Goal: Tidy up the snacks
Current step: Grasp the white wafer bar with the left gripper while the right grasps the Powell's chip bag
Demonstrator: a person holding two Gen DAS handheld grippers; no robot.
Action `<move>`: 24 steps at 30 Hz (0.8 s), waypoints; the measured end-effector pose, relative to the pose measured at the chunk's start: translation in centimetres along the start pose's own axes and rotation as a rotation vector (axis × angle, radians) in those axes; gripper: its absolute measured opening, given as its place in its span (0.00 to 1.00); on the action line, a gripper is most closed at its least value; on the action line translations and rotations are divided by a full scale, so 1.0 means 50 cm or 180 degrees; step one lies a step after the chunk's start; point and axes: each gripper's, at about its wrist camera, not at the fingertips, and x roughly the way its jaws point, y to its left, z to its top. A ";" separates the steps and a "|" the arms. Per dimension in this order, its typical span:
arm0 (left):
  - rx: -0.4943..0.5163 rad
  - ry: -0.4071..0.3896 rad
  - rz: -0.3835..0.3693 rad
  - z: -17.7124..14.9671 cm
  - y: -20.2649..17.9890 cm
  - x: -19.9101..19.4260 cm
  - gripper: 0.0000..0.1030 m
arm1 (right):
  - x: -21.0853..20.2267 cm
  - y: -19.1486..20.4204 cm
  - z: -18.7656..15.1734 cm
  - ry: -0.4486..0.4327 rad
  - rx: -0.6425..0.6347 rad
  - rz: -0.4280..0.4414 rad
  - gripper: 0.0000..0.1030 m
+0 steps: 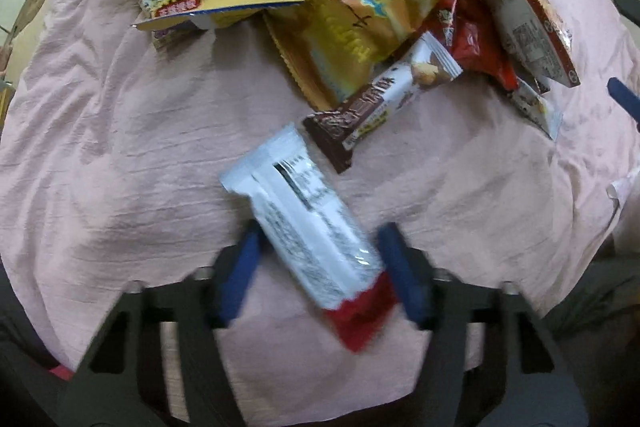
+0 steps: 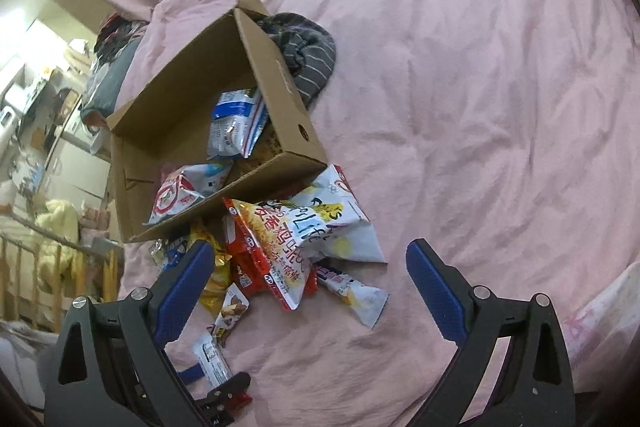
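**Two grippers over a spill of snacks beside the cardboard box**

Two blue-padded grippers show in our views. Our left gripper [image 1: 320, 267] has its fingers parted around a white snack bar wrapper with a red end [image 1: 308, 235]. The left pad looks to touch the wrapper's edge, the right pad stands just beside it, and the blur keeps us from telling whether the bar is pinched or only lies between them. The bar lies on the pink bedsheet [image 1: 100, 147], near the box's open mouth and just short of the snack pile.

Our right gripper [image 2: 310, 291] hangs with its fingers wide apart and nothing between them, above the sheet just beside the pile.

We take the open brown cardboard box [image 2: 276, 67] as our landmark. Inside it lie a blue and white pouch [image 2: 236, 127] and a red and white bag [image 2: 180, 195]. Spilled at its mouth are a red noodle packet [image 2: 268, 251], a white and yellow crisp bag [image 2: 332, 219], a large yellow crisp bag [image 1: 360, 15] and a brown and white chocolate bar wrapper [image 1: 380, 99], the last one nearest our held-over bar. Behind the box, touching its far wall, lies a grey striped cloth [image 2: 308, 55].
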 end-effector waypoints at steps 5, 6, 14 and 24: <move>0.0009 0.0001 -0.0065 0.001 0.029 -0.013 0.31 | 0.039 -0.021 0.006 0.0221 0.0327 0.0124 0.96; 0.0011 0.0000 -0.0069 0.005 0.038 -0.014 0.31 | 0.048 -0.023 0.008 0.0265 0.0368 0.0110 0.96; -0.0104 -0.0284 -0.0075 0.025 0.113 -0.084 0.29 | 0.124 -0.015 0.032 0.0480 0.0345 -0.0146 0.96; -0.0303 -0.0511 -0.0071 0.044 0.156 -0.113 0.28 | 0.186 -0.045 0.026 0.0698 0.0584 -0.0024 0.93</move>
